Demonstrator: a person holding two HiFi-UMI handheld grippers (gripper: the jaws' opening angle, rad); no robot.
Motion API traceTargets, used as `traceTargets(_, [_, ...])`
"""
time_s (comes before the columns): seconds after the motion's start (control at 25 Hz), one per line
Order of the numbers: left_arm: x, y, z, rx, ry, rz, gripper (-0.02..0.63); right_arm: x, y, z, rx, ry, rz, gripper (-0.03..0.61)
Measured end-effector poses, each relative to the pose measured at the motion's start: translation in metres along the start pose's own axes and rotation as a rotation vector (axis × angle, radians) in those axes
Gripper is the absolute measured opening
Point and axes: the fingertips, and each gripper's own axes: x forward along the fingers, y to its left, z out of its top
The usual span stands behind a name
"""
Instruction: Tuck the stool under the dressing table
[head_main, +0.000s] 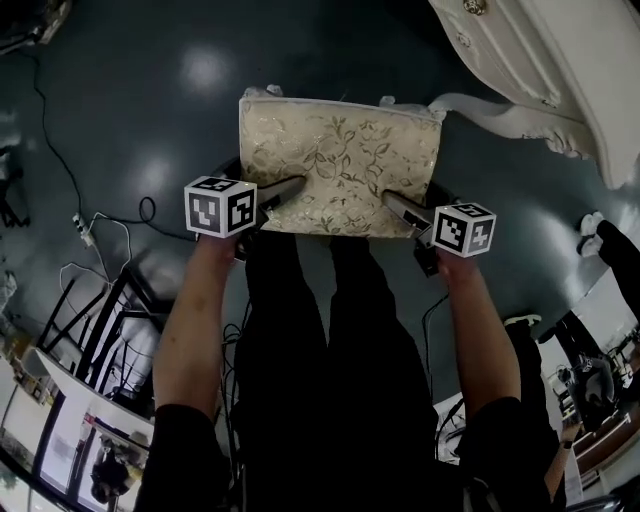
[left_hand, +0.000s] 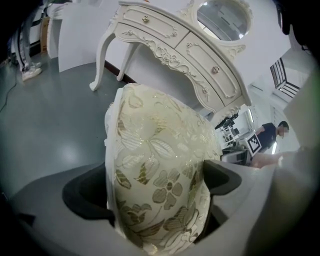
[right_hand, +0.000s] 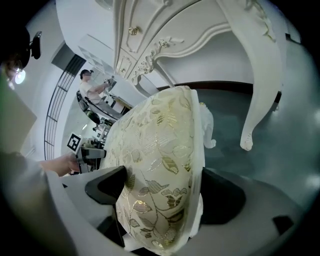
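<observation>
**Stool gripped at both near corners, not yet under the dressing table**

Underfoot, a dark grey polished floor (head_main: 150, 120), bare between stool and table, so nothing to steer round. At the upper right of the head view, a white carved dressing table (head_main: 560, 70) with curved legs, knobbed drawers and an oval mirror; open knee space beneath. Just beside its nearest leg, but not yet under it, a white-legged stool with a cream cushion patterned in gold leaves (head_main: 340, 165). Resting on the floor or barely lifted: cannot tell which. Held from the near edge, one gripper per corner, presumably to keep it square while moving forward and to the right. Left gripper (left_hand: 157, 187) clamped on the cushion's near left corner, padding bulging between the dark jaws. Right gripper (right_hand: 165, 192) likewise closed on the near right corner, fabric pinched from both sides. Soft upholstery, so probably some give in the hold; a slow, even push looks advisable.
</observation>
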Motion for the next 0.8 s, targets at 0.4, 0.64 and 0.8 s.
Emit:
traceTargets(0.4, [0.021, 0.035, -0.041, -0.038, -0.093, 0.062, 0.574, 0.05, -0.026, -0.027, -0.061, 0.008, 0.068, 0.443])
traceTargets(0.64, [0.023, 0.026, -0.044, -0.009, -0.22, 0.089, 0.574, 0.048, -0.035, -0.022, -0.124, -0.147, 0.13, 0.443])
traceTargets(0.8, [0.023, 0.033, -0.052, -0.021, -0.256, 0.112, 0.574, 0.057, -0.035, -0.024, -0.155, -0.138, 0.146, 0.443])
